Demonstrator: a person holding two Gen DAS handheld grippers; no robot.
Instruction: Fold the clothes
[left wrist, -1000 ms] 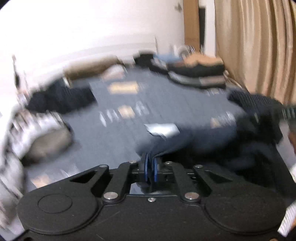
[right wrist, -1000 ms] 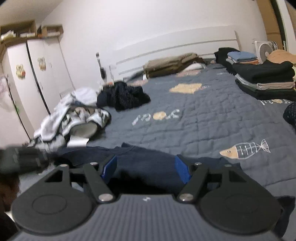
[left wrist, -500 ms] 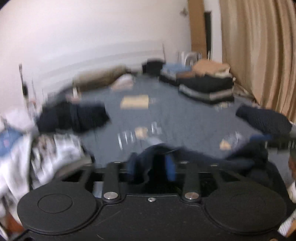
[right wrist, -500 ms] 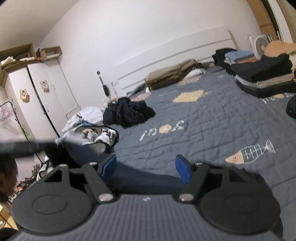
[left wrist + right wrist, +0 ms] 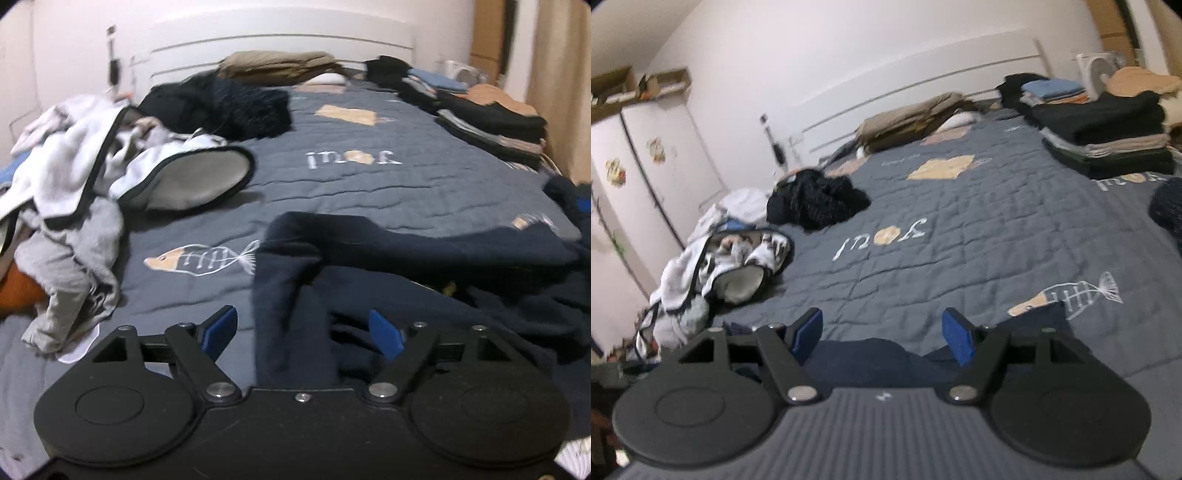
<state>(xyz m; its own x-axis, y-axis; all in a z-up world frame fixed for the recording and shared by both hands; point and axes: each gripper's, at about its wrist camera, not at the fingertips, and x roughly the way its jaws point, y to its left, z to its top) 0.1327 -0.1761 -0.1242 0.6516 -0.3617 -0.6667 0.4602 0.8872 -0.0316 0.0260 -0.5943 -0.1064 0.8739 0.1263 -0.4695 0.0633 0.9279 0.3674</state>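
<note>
With both tongs wide open, nothing held — left tongs (image 5: pixel 303 334) straddle navy garment (image 5: pixel 406 251) lying rumpled lower centre/right on bed (image 5: pixel 369 184); right tongs (image 5: pixel 882 334) over its edge. Risk: pinching one layer only — fold skews, bunches w/ quilt.

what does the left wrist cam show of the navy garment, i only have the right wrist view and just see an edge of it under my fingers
Observer: The navy garment lies spread across the quilt, one part folded over itself.
Operator: is the left gripper holding it
Observer: No. The left gripper is open, a strip of the garment running between its fingers without being pinched.
Operator: anything close on its left side
Observer: A grey garment hangs off the laundry pile, apart from the navy one; the fish print lies between them.
</note>
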